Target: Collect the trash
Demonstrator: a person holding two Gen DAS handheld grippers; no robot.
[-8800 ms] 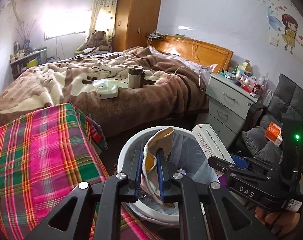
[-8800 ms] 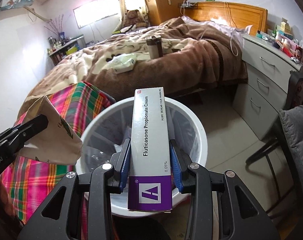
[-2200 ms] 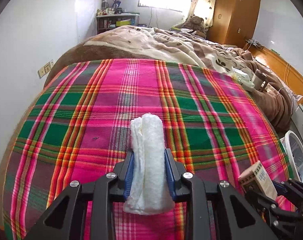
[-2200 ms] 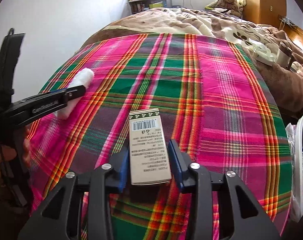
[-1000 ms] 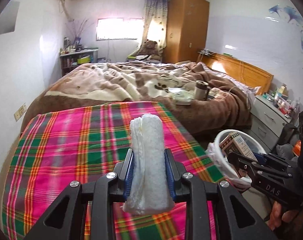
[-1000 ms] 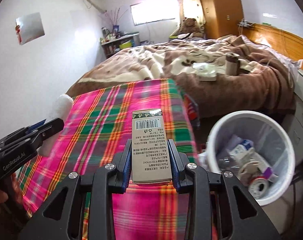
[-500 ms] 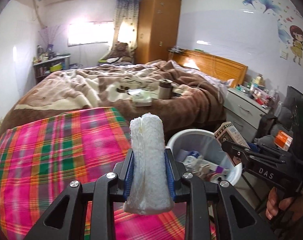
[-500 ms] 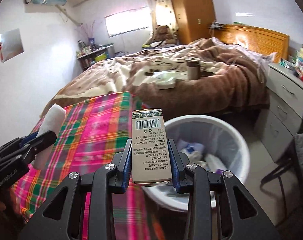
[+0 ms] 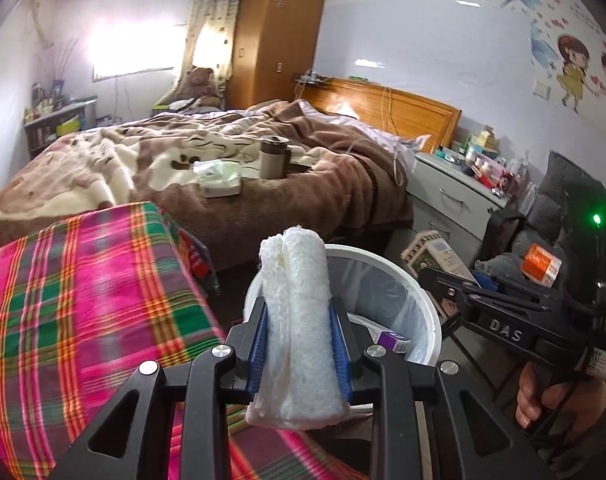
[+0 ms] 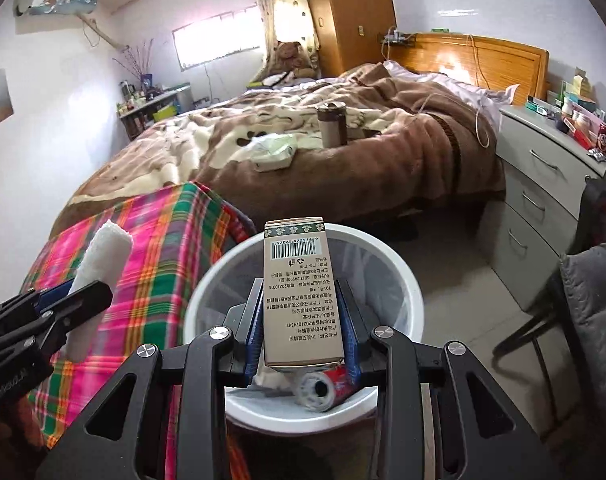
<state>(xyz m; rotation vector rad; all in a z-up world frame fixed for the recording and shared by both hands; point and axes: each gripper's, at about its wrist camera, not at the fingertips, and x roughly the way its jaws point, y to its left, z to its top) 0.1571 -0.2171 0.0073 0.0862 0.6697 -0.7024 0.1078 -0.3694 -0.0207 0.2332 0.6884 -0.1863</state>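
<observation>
both hands have swung off the plaid cloth since a second ago, and the white bin that sat off at 3 o'clock now lies dead ahead of both cameras. nearest in the left view, the left gripper (image 9: 299,344) has its jaws clenched on a rolled white wad (image 9: 297,320), which stands upright between the pads and hides the bin's near left rim. in the right view the right gripper (image 10: 303,332) grasps a small carton (image 10: 297,292) the same way, barcode end pointing to 12 o'clock, directly over the mouth of the bin (image 10: 407,280).

trash already lies in the bin's liner, including a red roll (image 10: 327,386) at 6 o'clock of the carton.

risks, as i judge them: the wad seems to hang over the rim nearest the cloth (image 9: 83,280), not clearly over the opening, so letting go now could drop it on the rim or down the gap at 9 o'clock. it is soft and may cling to a pad. the two grippers sit close, so crowding the opening together could knock them or tip the light bin.

beyond, at 12 o'clock, the bed (image 10: 343,152) carries a cup (image 10: 332,124) and a tissue pack (image 10: 273,152).
</observation>
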